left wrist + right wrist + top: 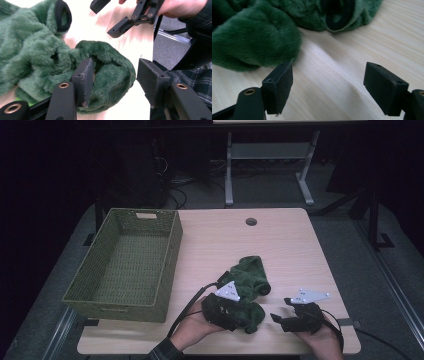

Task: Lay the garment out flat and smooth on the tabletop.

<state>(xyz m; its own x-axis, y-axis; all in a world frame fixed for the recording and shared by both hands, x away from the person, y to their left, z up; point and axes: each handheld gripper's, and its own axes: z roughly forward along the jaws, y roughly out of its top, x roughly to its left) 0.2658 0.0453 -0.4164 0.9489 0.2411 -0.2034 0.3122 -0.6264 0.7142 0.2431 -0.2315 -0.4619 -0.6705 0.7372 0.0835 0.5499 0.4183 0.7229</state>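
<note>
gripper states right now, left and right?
Left gripper: open, fingers either side of a fold of the green fuzzy cloth, not pressing on it.
Right gripper: open, holding nothing, over bare table.

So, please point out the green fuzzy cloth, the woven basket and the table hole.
green fuzzy cloth (251, 272): high view, upper fold.
woven basket (170, 265): high view, right wall.
table hole (251, 221): high view, its centre.

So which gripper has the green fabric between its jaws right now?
The left gripper: a fold of the green fabric bulges between its open jaws. The right gripper has bare table between its jaws, with the fabric just beside one jaw.
</note>
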